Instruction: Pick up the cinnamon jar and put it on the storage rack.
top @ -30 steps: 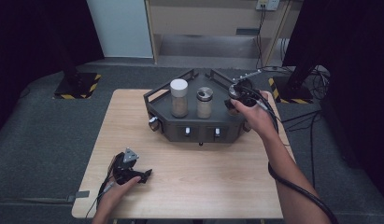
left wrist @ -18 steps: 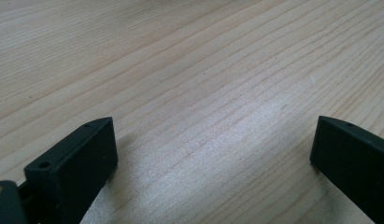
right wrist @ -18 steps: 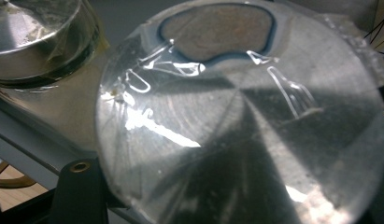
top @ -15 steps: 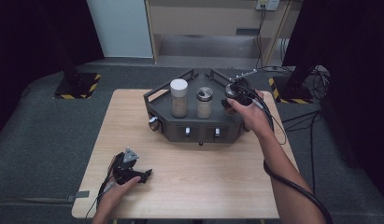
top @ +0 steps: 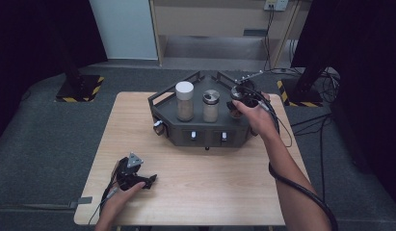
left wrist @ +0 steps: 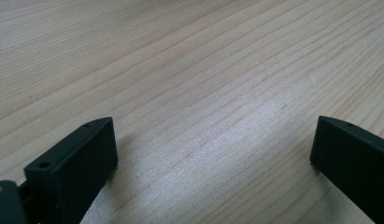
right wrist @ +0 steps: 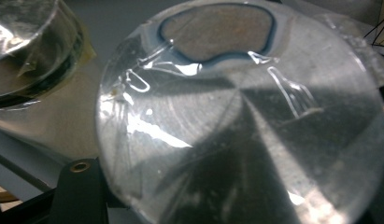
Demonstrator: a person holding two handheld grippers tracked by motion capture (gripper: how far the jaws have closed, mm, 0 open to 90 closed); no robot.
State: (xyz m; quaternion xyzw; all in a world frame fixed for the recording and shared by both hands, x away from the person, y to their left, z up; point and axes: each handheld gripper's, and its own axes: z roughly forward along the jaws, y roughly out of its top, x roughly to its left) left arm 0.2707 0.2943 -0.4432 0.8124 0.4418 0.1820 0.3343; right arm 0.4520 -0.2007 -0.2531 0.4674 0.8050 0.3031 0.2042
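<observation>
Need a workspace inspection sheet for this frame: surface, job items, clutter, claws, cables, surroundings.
Surface: light wooden table, bare wood at the front.
Job's things: dark tray holding a white-lidded jar, a metal-lidded jar and a third jar with a metal lid.
Clutter: nothing seen.
Grippers: left claw open, resting on the table, nothing between its jaws; right claw shut on the third jar at the tray's right end.
Cables: one trails from each claw; more on the floor at right.
Surroundings: grey carpet, hazard-striped stand bases, dark curtains.
</observation>
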